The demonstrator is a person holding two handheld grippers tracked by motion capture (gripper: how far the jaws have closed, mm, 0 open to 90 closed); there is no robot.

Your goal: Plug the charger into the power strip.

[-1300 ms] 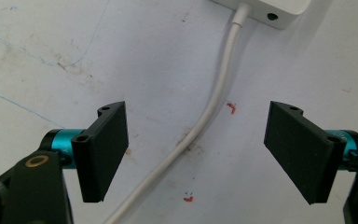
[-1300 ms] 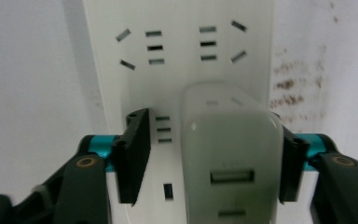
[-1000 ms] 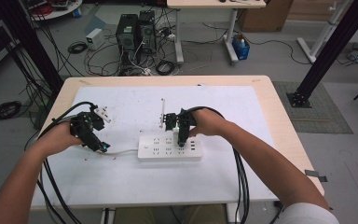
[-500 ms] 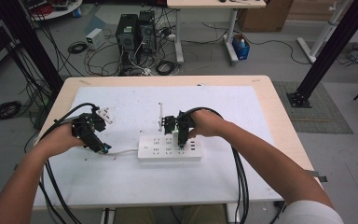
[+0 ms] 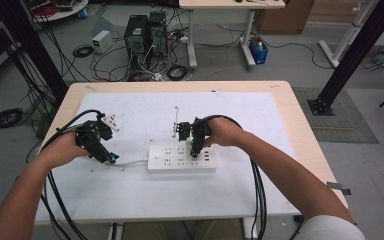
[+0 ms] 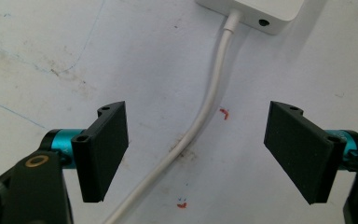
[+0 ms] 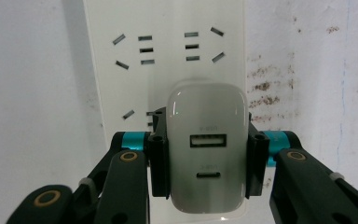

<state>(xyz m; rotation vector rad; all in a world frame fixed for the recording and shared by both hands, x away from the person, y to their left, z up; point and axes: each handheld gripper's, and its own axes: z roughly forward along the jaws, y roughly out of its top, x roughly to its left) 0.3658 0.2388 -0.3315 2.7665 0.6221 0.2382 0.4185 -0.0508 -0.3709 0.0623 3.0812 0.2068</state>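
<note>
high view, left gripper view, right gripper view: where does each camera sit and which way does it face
High view: fixed above the person's side, looking forward and down on the table; both forearms enter from the bottom.
Left gripper view: rides the left tongs, looking down at the white cable between its open jaws.
Right gripper view: rides the right tongs, looking down at the white charger they clamp over the power strip.
Shared: the high view also shows the power strip and the cable.
</note>
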